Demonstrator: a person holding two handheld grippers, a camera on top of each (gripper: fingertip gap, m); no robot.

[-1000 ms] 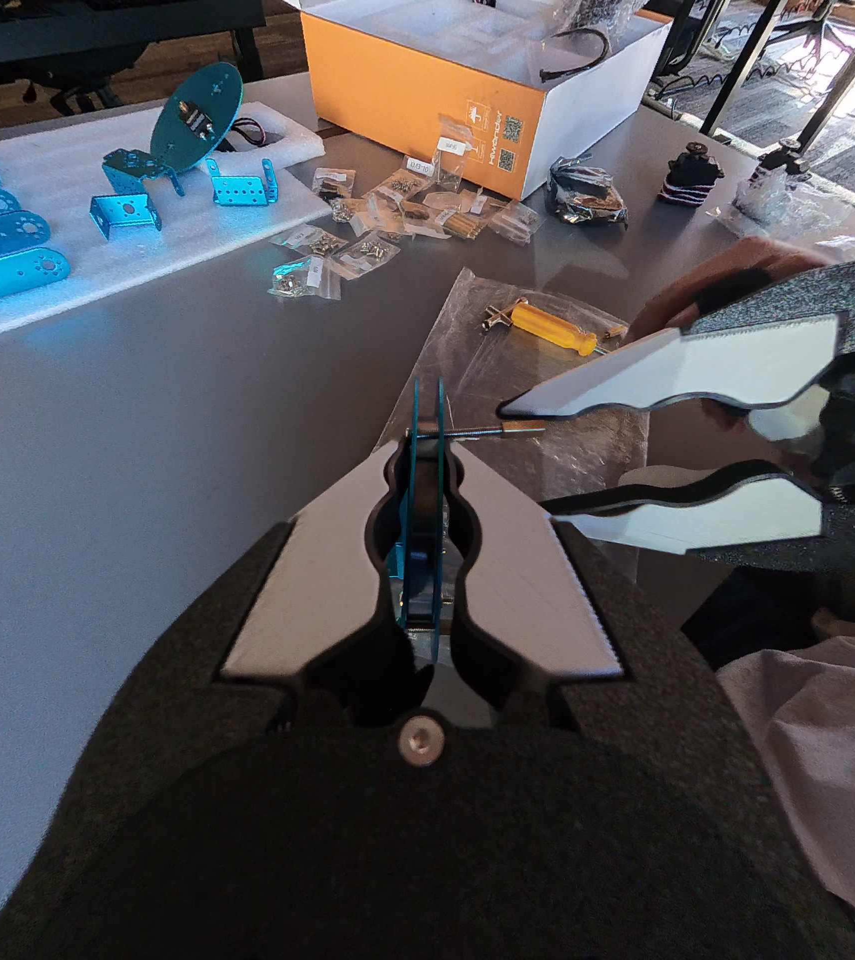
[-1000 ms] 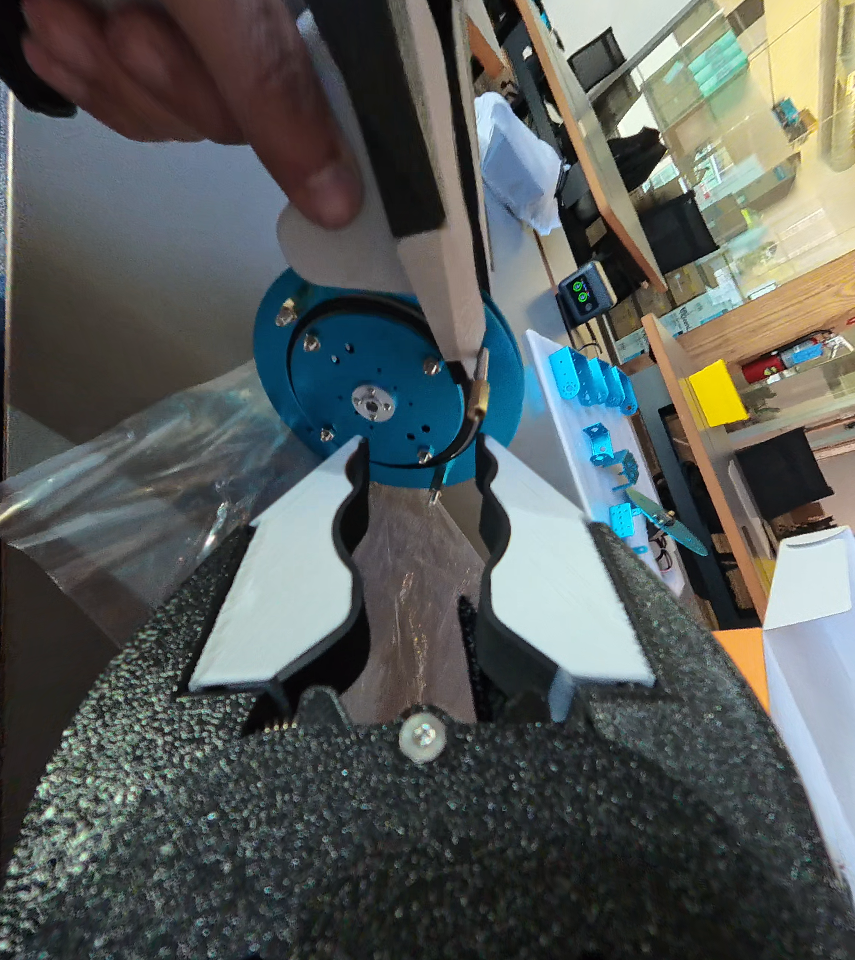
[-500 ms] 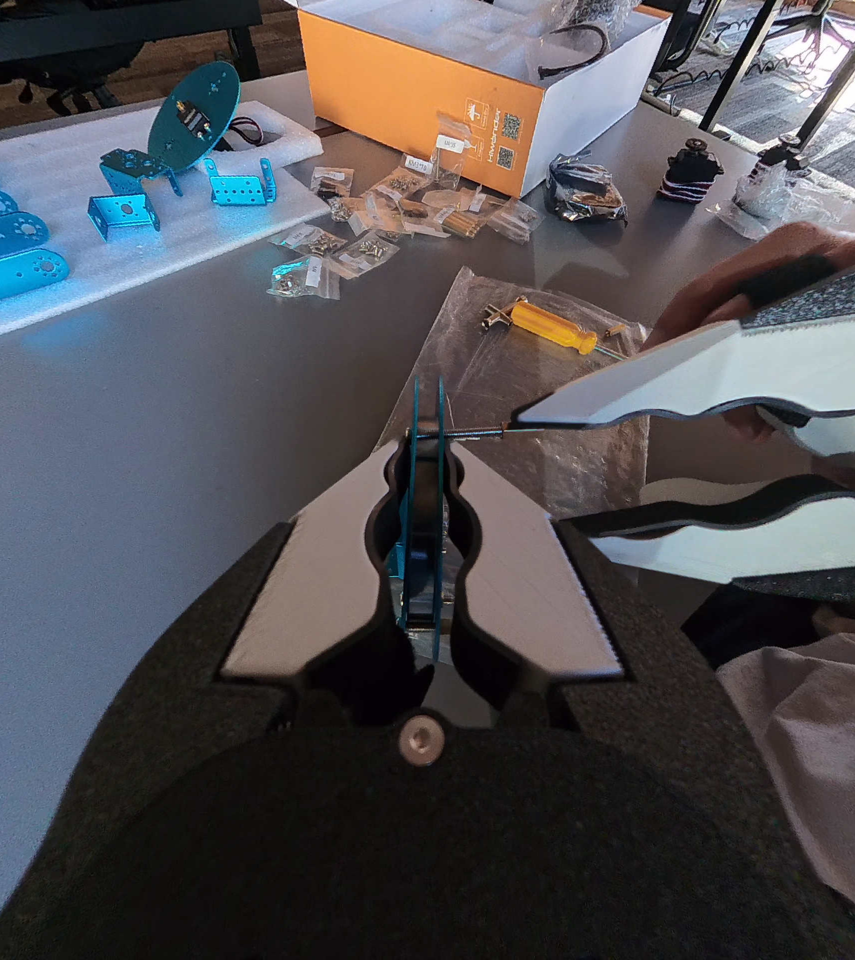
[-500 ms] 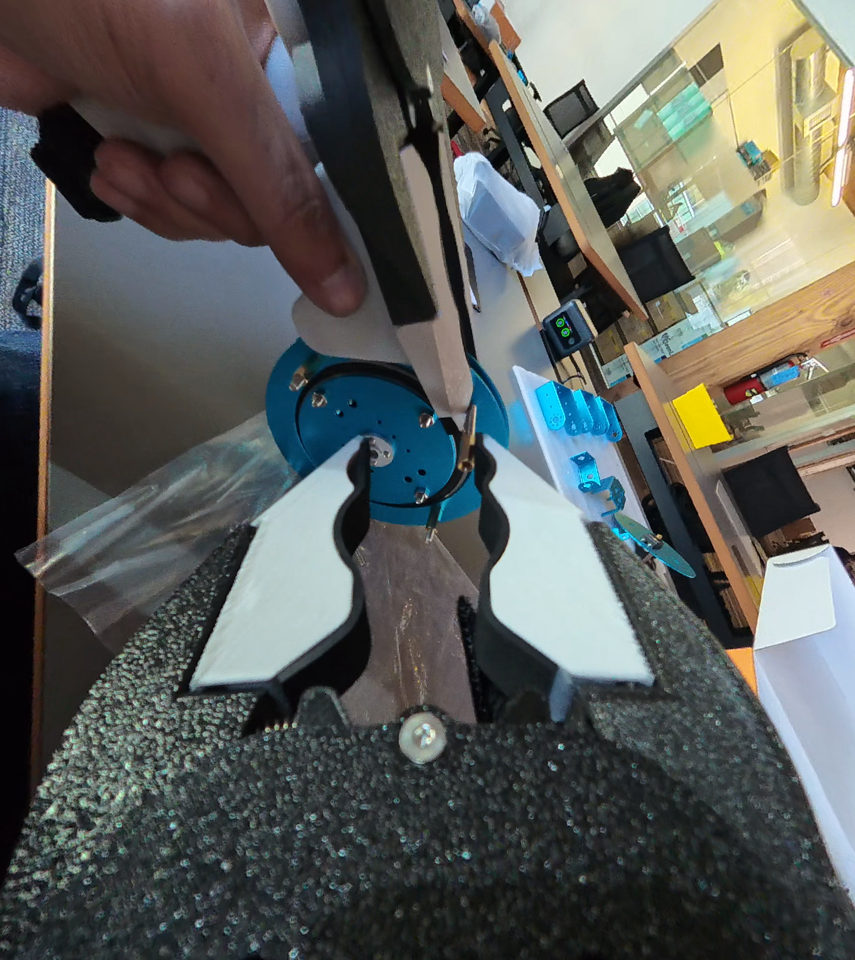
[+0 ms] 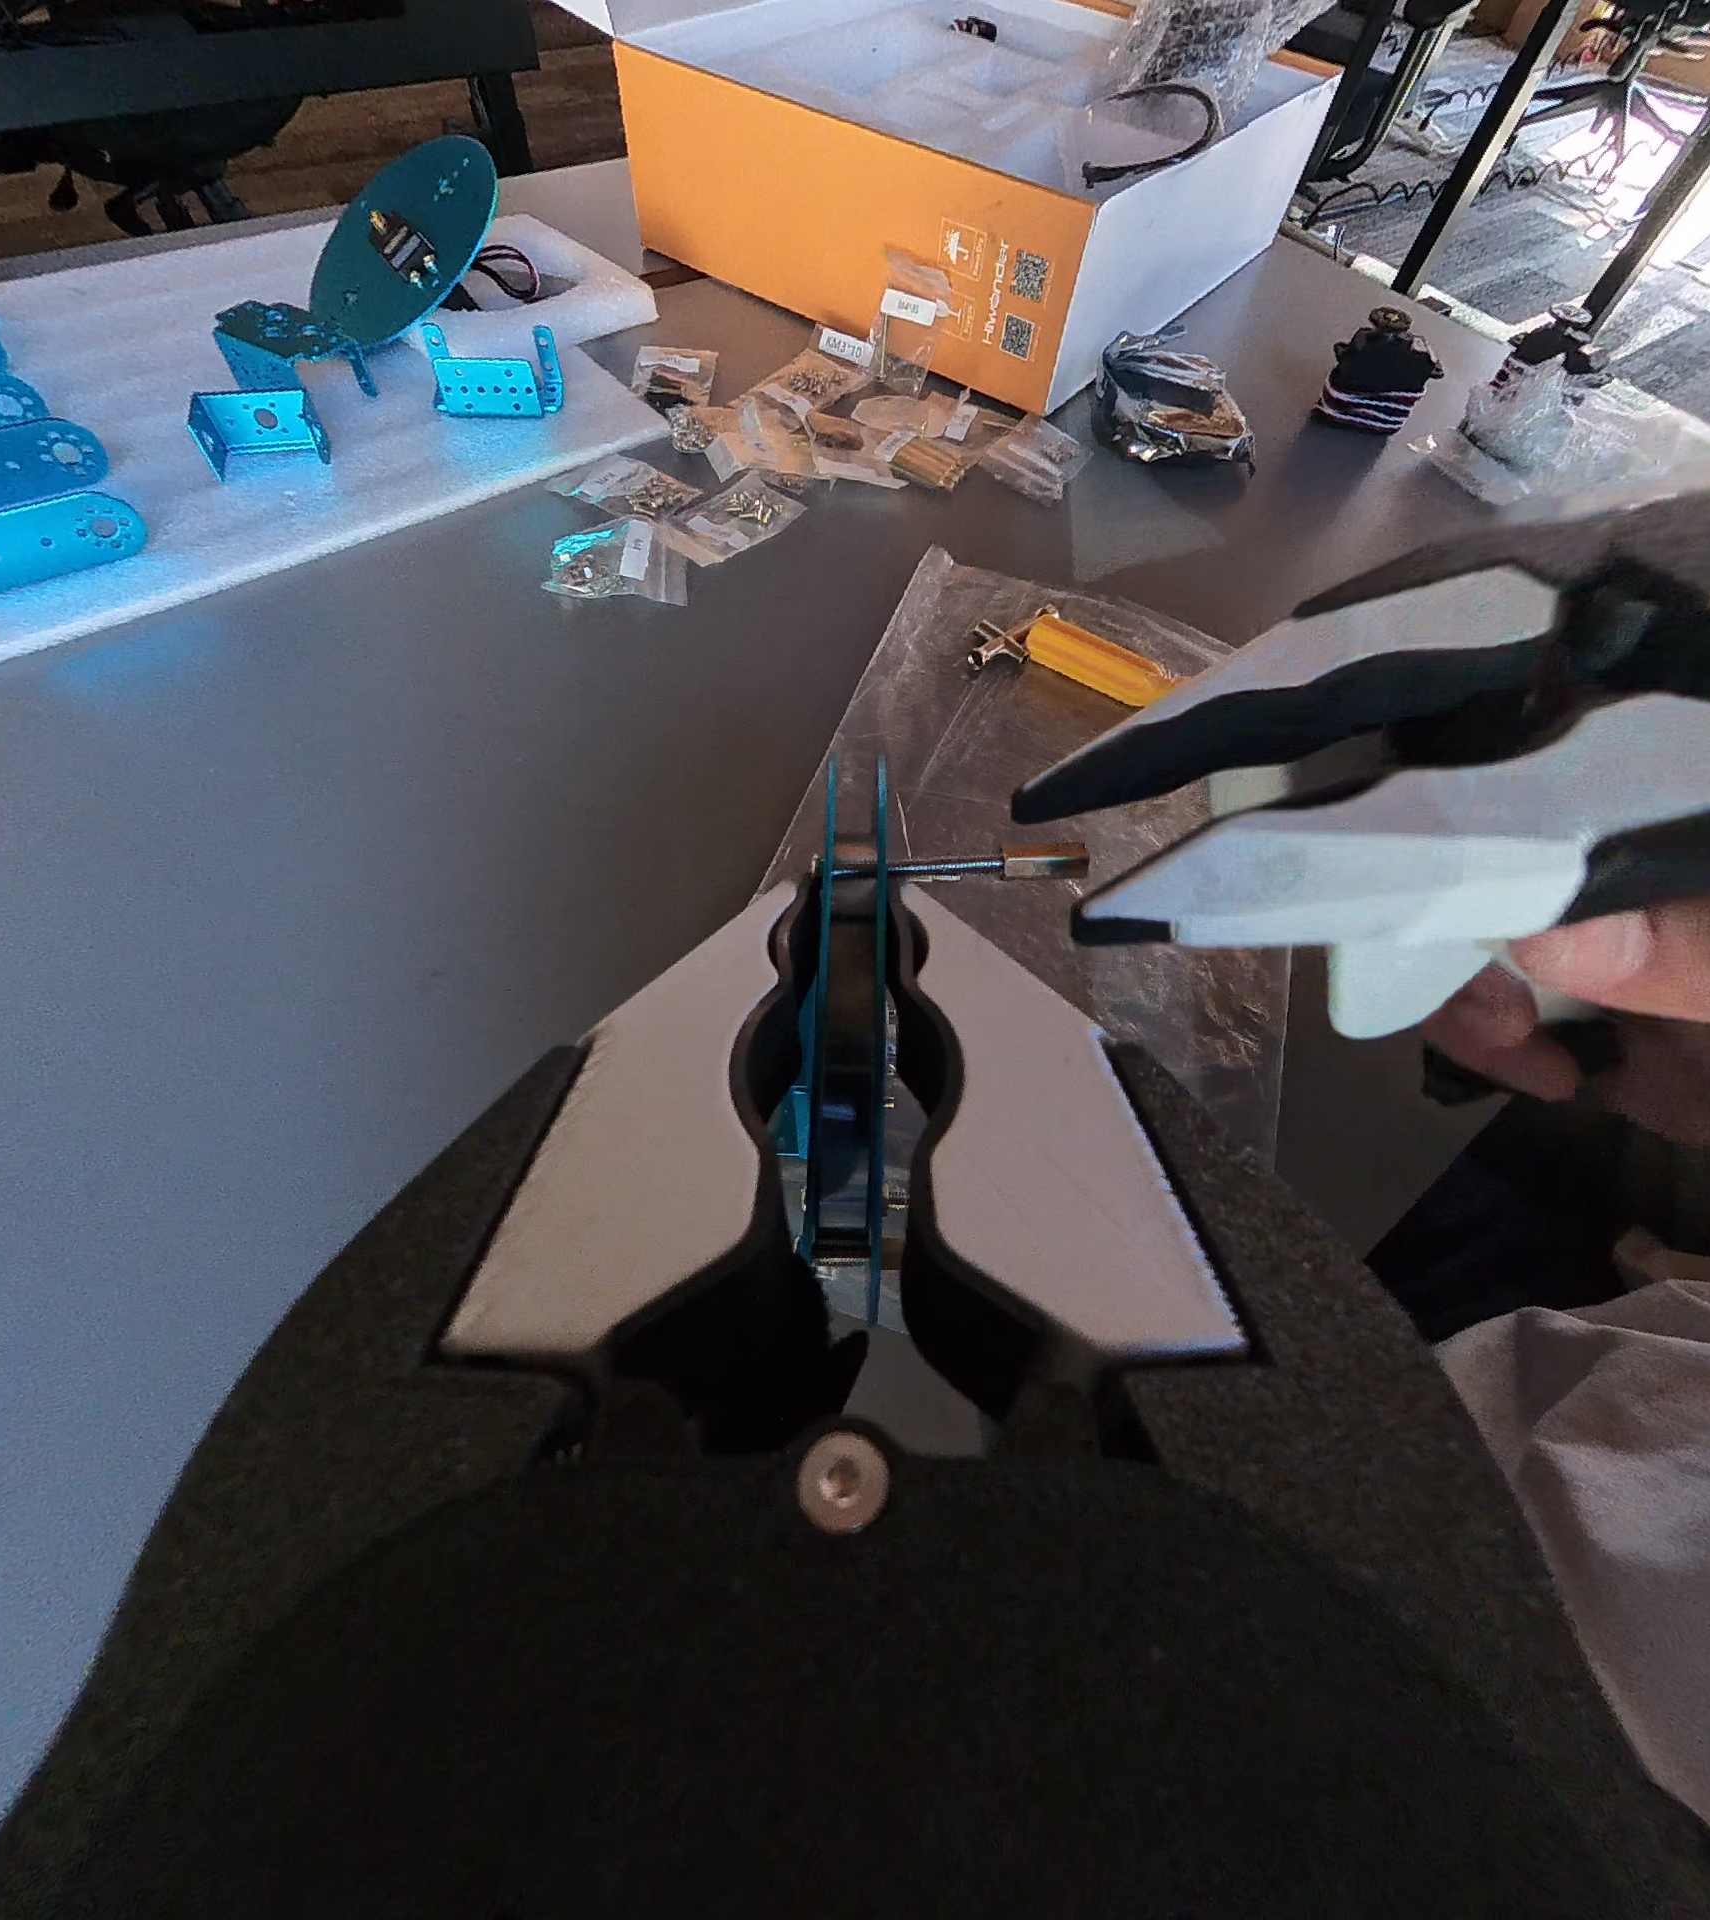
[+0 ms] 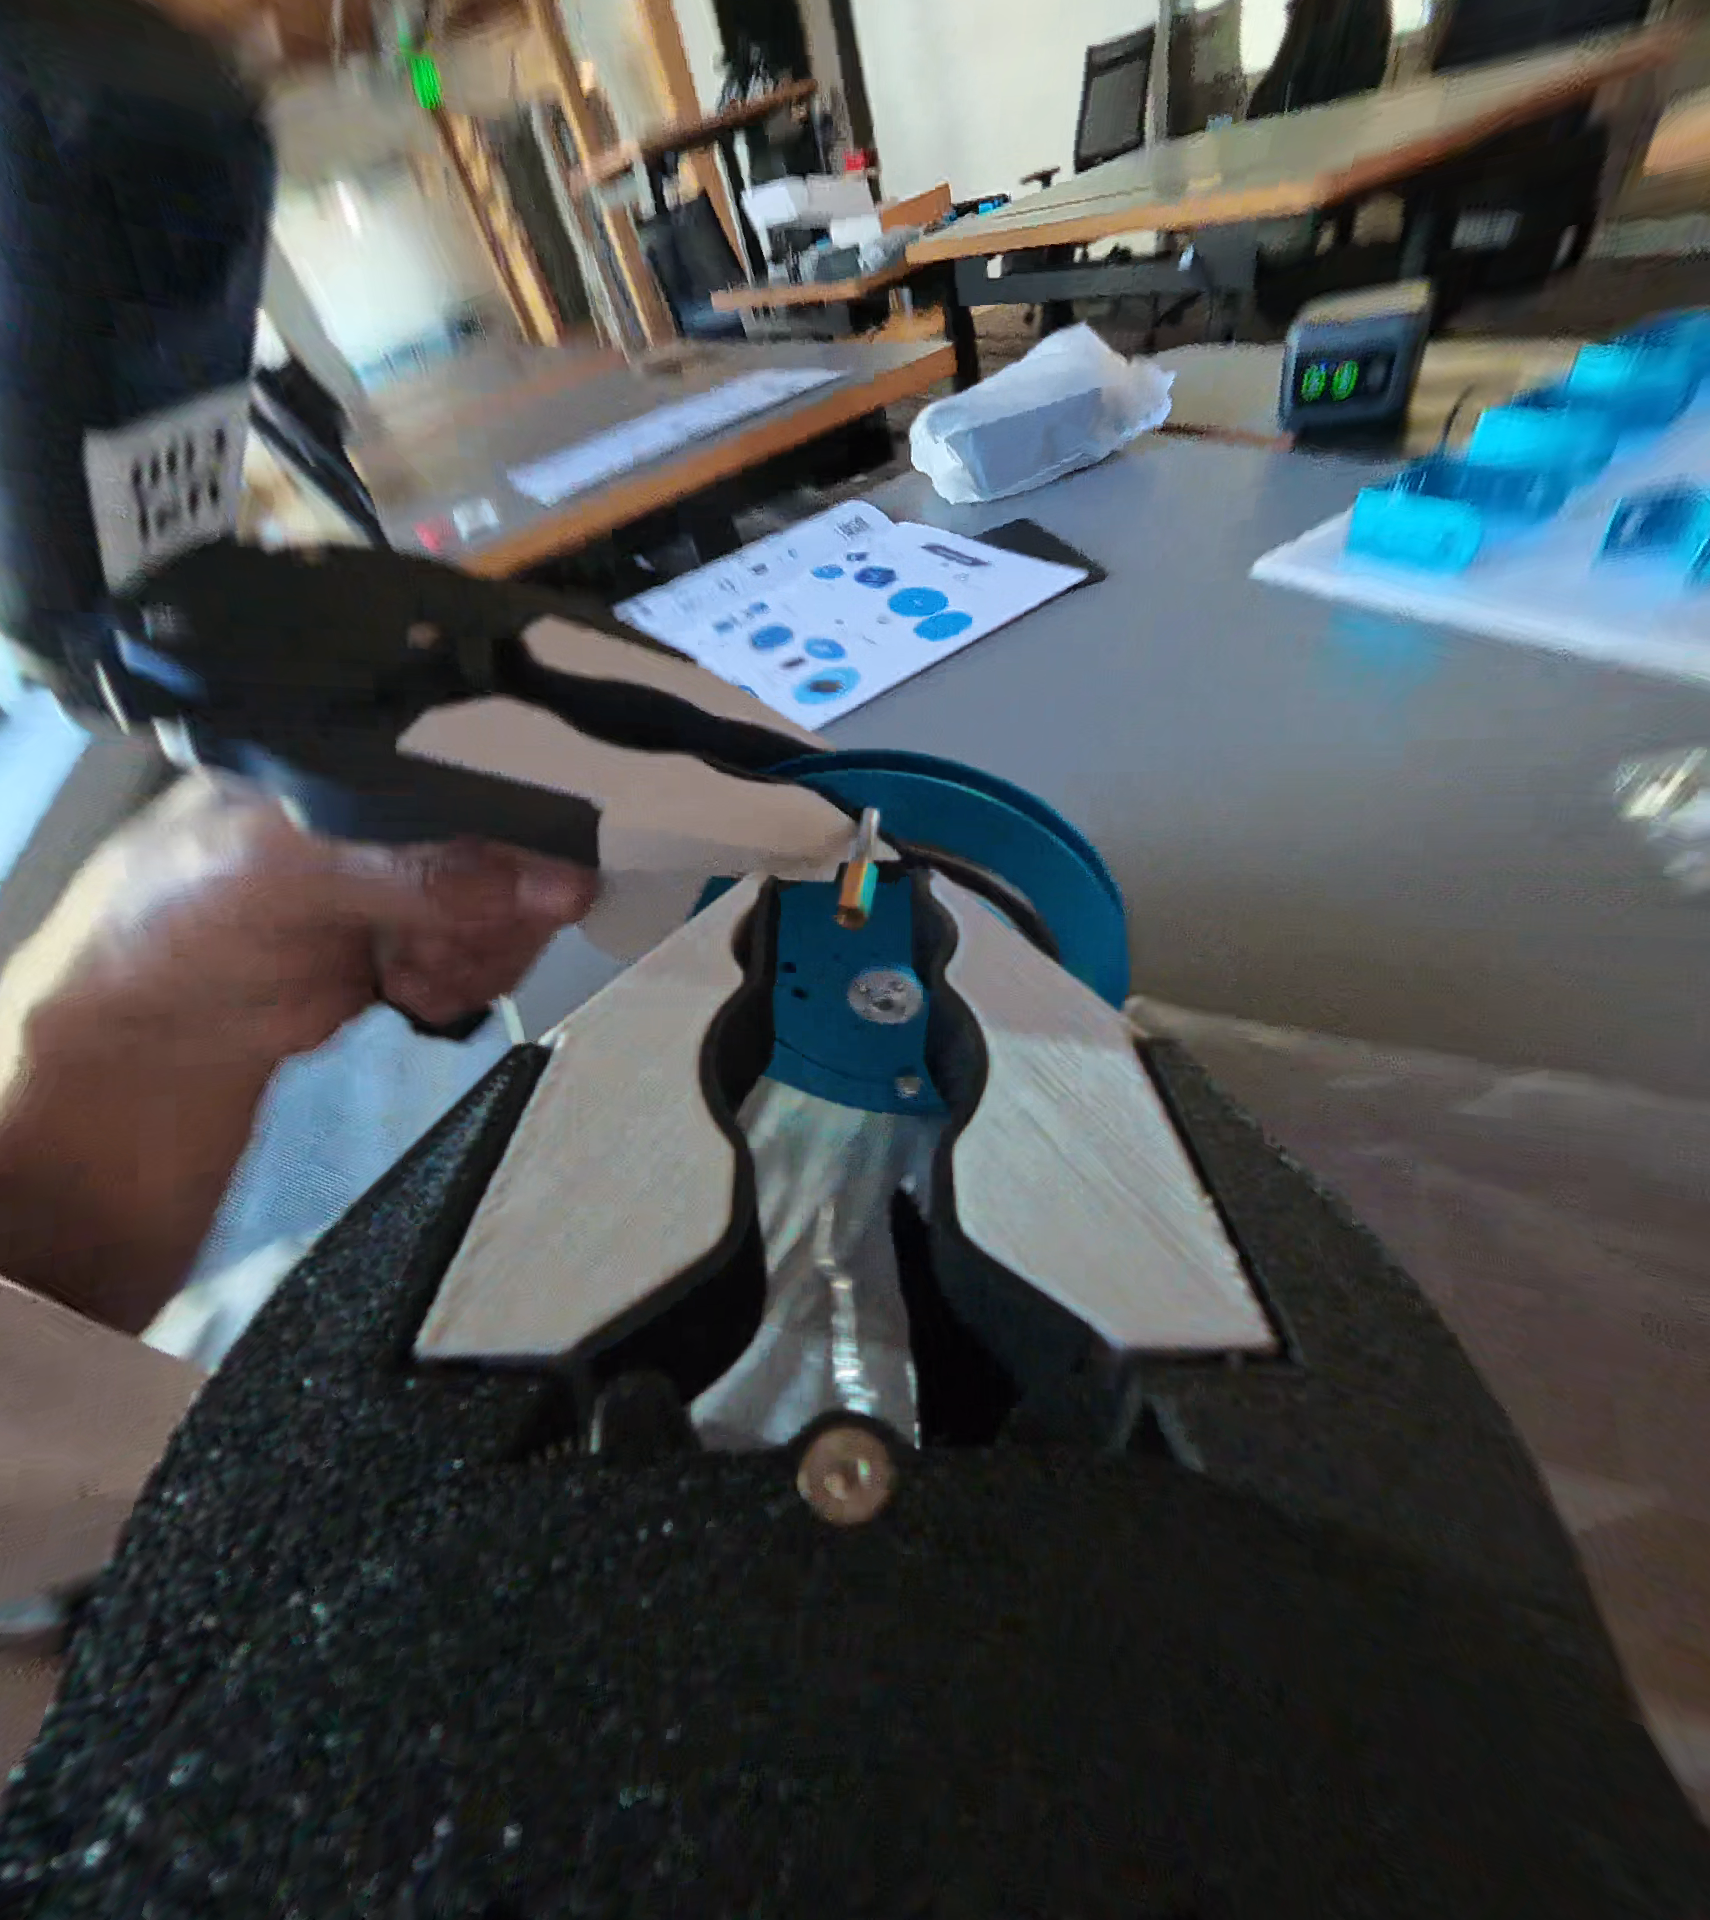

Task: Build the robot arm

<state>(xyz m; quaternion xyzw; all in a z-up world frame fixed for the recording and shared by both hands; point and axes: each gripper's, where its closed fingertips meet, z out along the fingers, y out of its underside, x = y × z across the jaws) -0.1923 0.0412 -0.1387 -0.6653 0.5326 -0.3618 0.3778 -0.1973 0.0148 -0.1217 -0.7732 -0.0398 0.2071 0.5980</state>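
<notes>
We see daylight from upper right glaring on the grey table; the left wrist view is sharp, the right wrist view motion-blurred, edges fisheye-bent

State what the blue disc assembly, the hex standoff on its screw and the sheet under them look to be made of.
Blue disc assembly, clamped in the left gripper: probably anodised aluminium, given its thin rigid plates and even metallic blue sheen. Hex standoff: metal, silvery here and brassy in the right wrist view, so plating is unclear. Clear sheet: thin plastic film, transparent, crinkled and glossy.
</notes>
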